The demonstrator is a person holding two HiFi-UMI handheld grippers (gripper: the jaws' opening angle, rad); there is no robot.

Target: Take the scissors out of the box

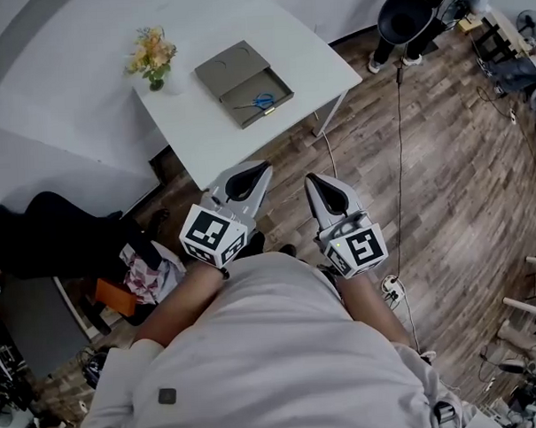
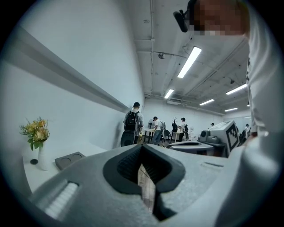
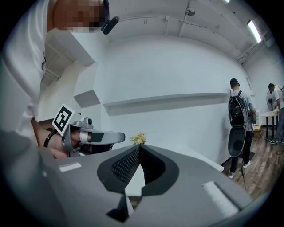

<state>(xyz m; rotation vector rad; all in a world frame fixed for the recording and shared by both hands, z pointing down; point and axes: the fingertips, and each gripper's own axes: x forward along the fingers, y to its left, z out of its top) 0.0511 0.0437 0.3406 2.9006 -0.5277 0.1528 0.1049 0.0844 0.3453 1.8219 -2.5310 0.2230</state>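
Scissors (image 1: 261, 102): small, blue-handled, lying flat in the open tray of the box (image 1: 226, 69); nothing is touching them.
Box: grey-green, lid lying open beside the tray, sitting on the white table (image 1: 247, 143); flowers (image 1: 152, 56) are standing left of the box.
Task status: seemingly not begun; the reach, the grasp and the lift-out are all remaining.
Left hand-held gripper (image 1: 262, 167), right hand-held gripper (image 1: 313, 178): both are showing jaws together, carrying nothing, hovering well apart from the box.
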